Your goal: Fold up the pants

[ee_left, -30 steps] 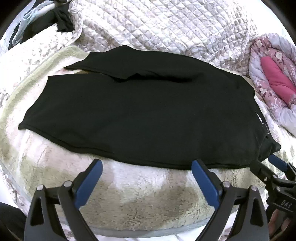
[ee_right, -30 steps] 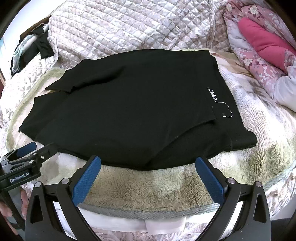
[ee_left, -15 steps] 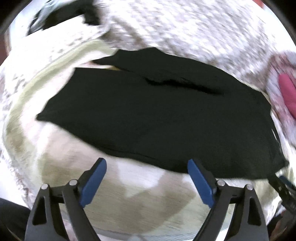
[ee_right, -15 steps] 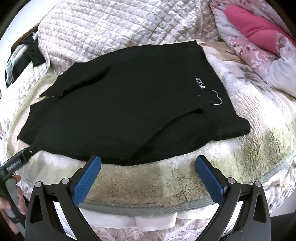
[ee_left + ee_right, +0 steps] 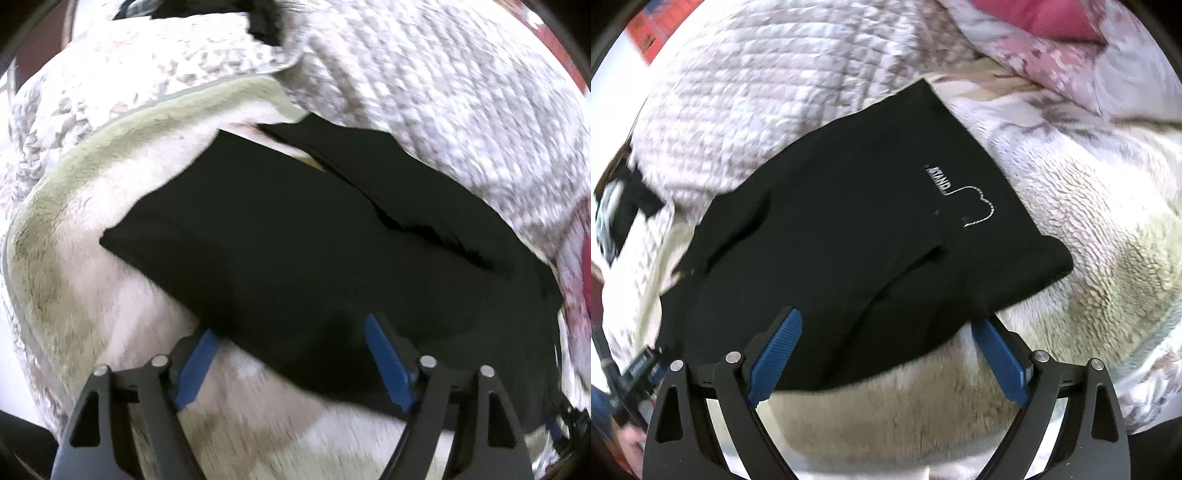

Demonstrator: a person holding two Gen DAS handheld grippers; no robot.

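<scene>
As you swung both tools in toward the near hem, the black pants went from lying clear ahead of the fingertips to sitting partly between them. A second ago you held both grippers back over the fleece blanket, well short of the cloth; at this moment your left gripper straddled the near edge of the pants toward their left end, one blue pad on the fleece and the other over the black fabric, and your right gripper straddled the same edge toward the right end, by the waistband. Both wrists had rolled, so the garment sat tilted in each view. The jaws of both had just been closing, yet they stood wide apart and pressed on nothing, with cloth between them but not pinched. The pants themselves lay flat, already doubled leg over leg, across the middle of the blanket, their far edge against the quilted cover. I read that as you lining up a two-handed pinch on the near edge for the next fold, which had not begun.
</scene>
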